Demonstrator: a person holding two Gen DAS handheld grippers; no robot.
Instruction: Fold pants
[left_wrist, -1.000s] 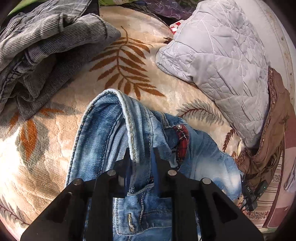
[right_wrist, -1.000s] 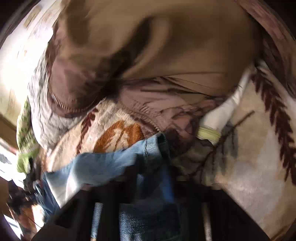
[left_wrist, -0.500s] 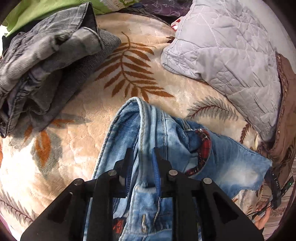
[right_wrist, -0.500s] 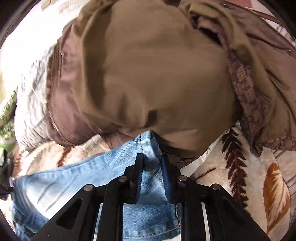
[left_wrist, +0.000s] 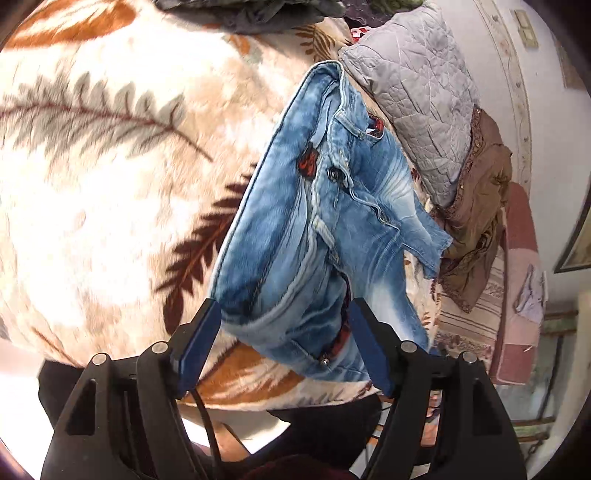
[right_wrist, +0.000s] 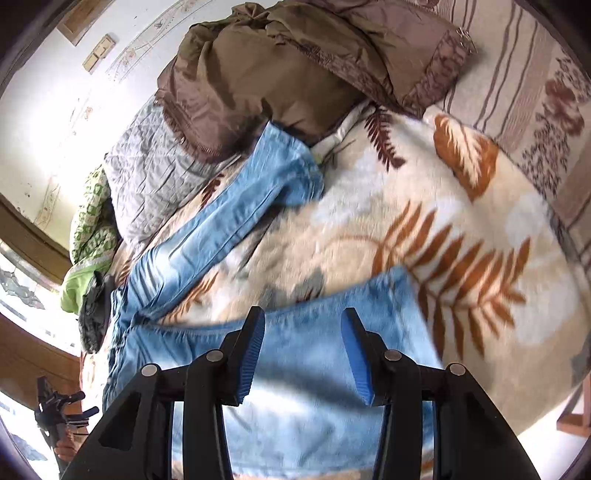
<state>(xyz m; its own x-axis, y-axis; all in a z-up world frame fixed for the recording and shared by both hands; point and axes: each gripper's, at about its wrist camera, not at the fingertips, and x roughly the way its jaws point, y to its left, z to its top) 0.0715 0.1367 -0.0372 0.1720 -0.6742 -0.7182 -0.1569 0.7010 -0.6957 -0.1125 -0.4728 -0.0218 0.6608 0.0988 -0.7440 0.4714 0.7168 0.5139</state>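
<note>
The blue jeans (left_wrist: 314, 229) lie on a leaf-patterned blanket (left_wrist: 110, 184), waistband and fly button facing up. In the left wrist view, my left gripper (left_wrist: 284, 332) hangs over their near end. Its jaws are opening, the denim sits between the blue pads (left_wrist: 199, 343), and neither pad presses on it. In the right wrist view, one jeans leg (right_wrist: 229, 221) runs away towards a brown garment. The other leg's end (right_wrist: 332, 332) lies under my right gripper (right_wrist: 304, 350), whose jaws are also opening, with denim below the gap and nothing gripped.
A grey quilted pillow (left_wrist: 417, 96) and the brown garment (right_wrist: 266, 74) lie just beyond the jeans. Dark grey clothes (left_wrist: 251, 11) are piled at the far side and a green cloth (right_wrist: 88, 236) lies by the wall. The bed's near edge (left_wrist: 258, 406) is right below the left gripper.
Both grippers have pulled back towards the bed's near edge and opened, letting go of the denim. The jeans now lie stretched out on the blanket.
</note>
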